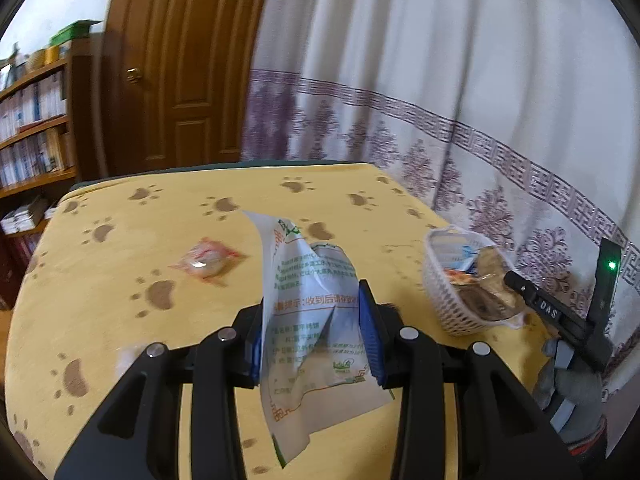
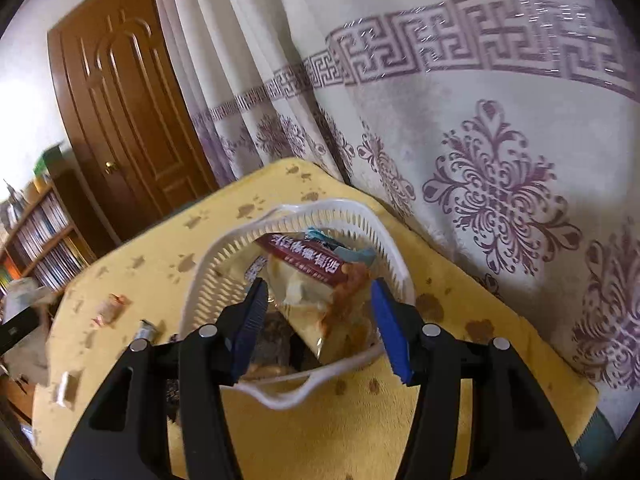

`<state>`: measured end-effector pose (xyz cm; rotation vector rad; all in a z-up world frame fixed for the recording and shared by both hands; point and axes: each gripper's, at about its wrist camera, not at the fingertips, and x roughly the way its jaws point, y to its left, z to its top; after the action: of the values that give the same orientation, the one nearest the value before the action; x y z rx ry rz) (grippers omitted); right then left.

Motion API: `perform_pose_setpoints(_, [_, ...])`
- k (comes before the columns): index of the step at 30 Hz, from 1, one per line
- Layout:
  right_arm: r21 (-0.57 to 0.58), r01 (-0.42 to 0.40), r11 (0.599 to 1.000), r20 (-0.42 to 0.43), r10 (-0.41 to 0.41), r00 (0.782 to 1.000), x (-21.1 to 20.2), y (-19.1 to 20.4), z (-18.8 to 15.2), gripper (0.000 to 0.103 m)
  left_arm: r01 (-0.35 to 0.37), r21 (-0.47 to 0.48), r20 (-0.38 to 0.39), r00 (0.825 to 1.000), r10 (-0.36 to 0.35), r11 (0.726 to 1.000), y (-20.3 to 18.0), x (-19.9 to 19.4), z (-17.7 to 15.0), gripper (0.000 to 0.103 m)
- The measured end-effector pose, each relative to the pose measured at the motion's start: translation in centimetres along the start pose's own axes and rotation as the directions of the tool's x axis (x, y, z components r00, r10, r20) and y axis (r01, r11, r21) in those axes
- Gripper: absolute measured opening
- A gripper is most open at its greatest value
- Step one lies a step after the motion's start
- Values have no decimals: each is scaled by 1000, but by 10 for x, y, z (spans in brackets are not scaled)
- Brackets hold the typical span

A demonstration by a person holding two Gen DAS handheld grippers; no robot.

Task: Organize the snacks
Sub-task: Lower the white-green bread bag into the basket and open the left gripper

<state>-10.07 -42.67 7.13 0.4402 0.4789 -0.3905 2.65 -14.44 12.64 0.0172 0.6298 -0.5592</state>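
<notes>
Clamping a white packet (image 1: 316, 320) printed "收到后请", left hand-held gripper (image 1: 316, 344); right (image 2: 320, 324) open.

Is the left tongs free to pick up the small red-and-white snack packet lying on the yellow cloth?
Probably not yet. The left tongs are shut on a white snack bag, so they are occupied. The red-and-white packet itself lies alone on the yellow cloth, with nothing covering it.
</notes>
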Motion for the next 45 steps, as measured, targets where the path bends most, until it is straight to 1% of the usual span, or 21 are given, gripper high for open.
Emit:
perform_pose_setpoints(5, [14,-24,1000,15,24,1000,-16,-3,-9,56,106,54,-19,994,-105,993,-40,20,15,39])
perform_pose_setpoints(7, [15,-25,1000,20,25,999,-21,-4,-13,56,156,75,-30,988,-154,985,-57,29,21,39])
perform_pose_setpoints(10, [14,-31,999,18,31,999,-25,-6,-18,56,210,97,-48,977,-206,973,-79,45,30,39])
perform_pose_setpoints(15, [10,-29,1000,23,29,999,-30,-8,-22,56,269,115,-72,962,-262,956,-111,72,42,39])
perform_pose_setpoints(20, [24,-24,999,24,24,999,-33,-12,-26,56,316,120,-94,947,-306,941,-133,92,49,39])
perform_pose_setpoints(25, [28,-16,999,24,15,1000,-34,-13,-29,56,354,137,-96,934,-343,925,-149,103,49,40])
perform_pose_setpoints(27, [28,-16,999,26,15,1000,-34,-12,-29,56,359,144,-89,933,-350,922,-151,103,47,65])
perform_pose_setpoints(28, [28,-18,999,27,17,1000,-34,-11,-29,56,355,144,-74,935,-348,924,-149,102,46,83])
perform_pose_setpoints(30, [27,-20,999,28,19,999,-33,-10,-28,56,346,146,-51,938,-342,927,-144,98,44,84])
perform_pose_setpoints(36, [10,-42,999,34,41,999,-34,2,-25,56,290,107,-45,957,-287,951,-118,95,45,84])
perform_pose_setpoints(42, [-55,-86,995,30,88,996,-30,29,-19,58,246,79,-18,969,-245,966,-95,83,42,84])
perform_pose_setpoints(43, [-77,-95,992,30,98,995,-28,36,-17,58,238,71,-13,971,-238,969,-89,80,42,84])
perform_pose_setpoints(44, [-95,-100,991,30,103,994,-25,41,-16,62,229,61,-7,973,-229,972,-83,77,42,84])
perform_pose_setpoints(45, [-117,-100,988,31,104,994,-21,48,-14,64,218,50,1,976,-218,975,-76,72,41,84])
